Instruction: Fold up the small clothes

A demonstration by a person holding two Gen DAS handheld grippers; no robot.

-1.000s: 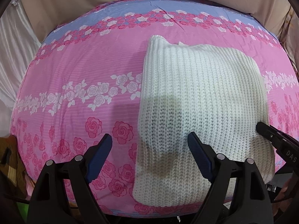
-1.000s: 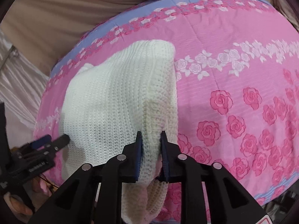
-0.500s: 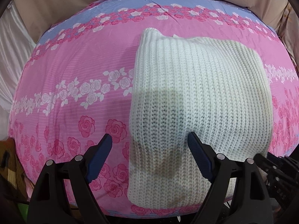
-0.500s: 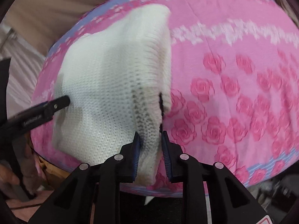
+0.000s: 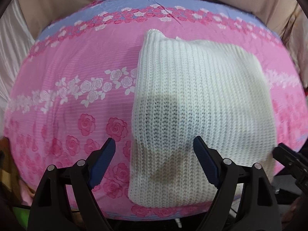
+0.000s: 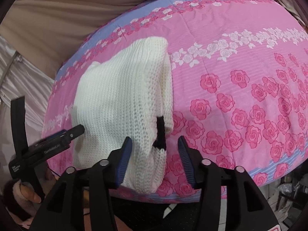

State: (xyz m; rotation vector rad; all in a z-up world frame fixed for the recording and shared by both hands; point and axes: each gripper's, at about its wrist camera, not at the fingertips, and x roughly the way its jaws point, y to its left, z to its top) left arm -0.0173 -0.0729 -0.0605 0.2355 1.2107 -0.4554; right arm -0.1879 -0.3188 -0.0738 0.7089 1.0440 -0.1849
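A folded white knit garment (image 5: 200, 100) lies on the pink rose-print bed cover (image 5: 77, 80), its near edge at the bed's front. My left gripper (image 5: 154, 146) is open and empty, hovering over the garment's near left corner. In the right wrist view the garment (image 6: 123, 104) shows a black patch (image 6: 160, 132) at its near right edge. My right gripper (image 6: 155, 146) is open around that near right corner, holding nothing. The left gripper (image 6: 57, 140) shows at the left of the right wrist view, and the right gripper's tip shows at the right edge of the left wrist view (image 5: 288, 157).
Beige fabric (image 5: 77, 2) hangs behind the bed and white satin (image 5: 11, 44) at the left. The bed's front edge (image 6: 173, 194) drops off just ahead of both grippers. Bare pink cover (image 6: 250, 77) stretches right of the garment.
My right gripper was shut on the garment's near right edge, pulled it toward the bed's front, and has now opened and let it go. The left gripper stayed open.
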